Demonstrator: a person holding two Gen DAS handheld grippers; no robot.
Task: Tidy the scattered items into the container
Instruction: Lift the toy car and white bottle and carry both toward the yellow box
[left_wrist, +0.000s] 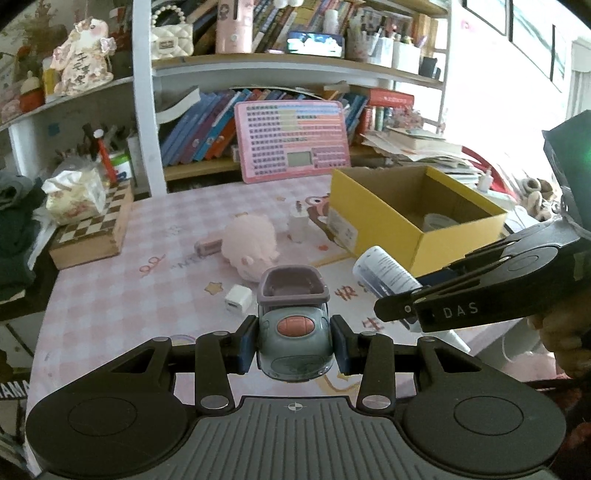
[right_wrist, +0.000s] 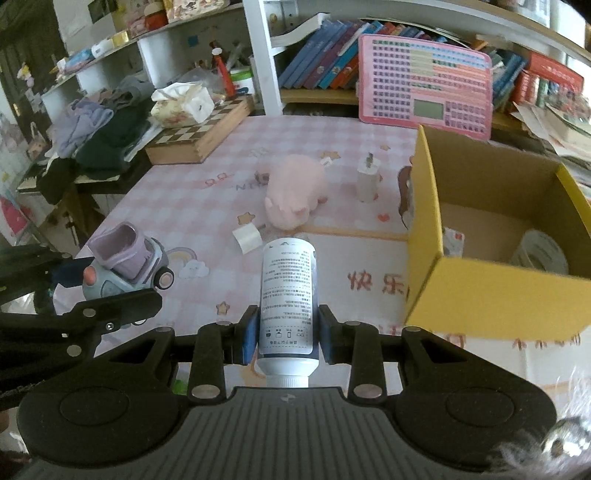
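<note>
The left tool (left_wrist: 294, 341) is clamped on a toy car (left_wrist: 293, 332), up off the surface (left_wrist: 129, 280). The right tool (right_wrist: 287, 334) is clamped on a white bottle (right_wrist: 288, 291), whose long side points straight ahead, away from the tool. The yellow box (right_wrist: 491, 295) sits ahead and to the right of both tools. I think the right tool is nearer, so the bottle may go in first.

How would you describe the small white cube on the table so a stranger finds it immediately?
Start at the yellow box on the pink checked table. Left of it lies a pink plush toy; the white cube lies just before it, the only small square-edged thing there.
</note>
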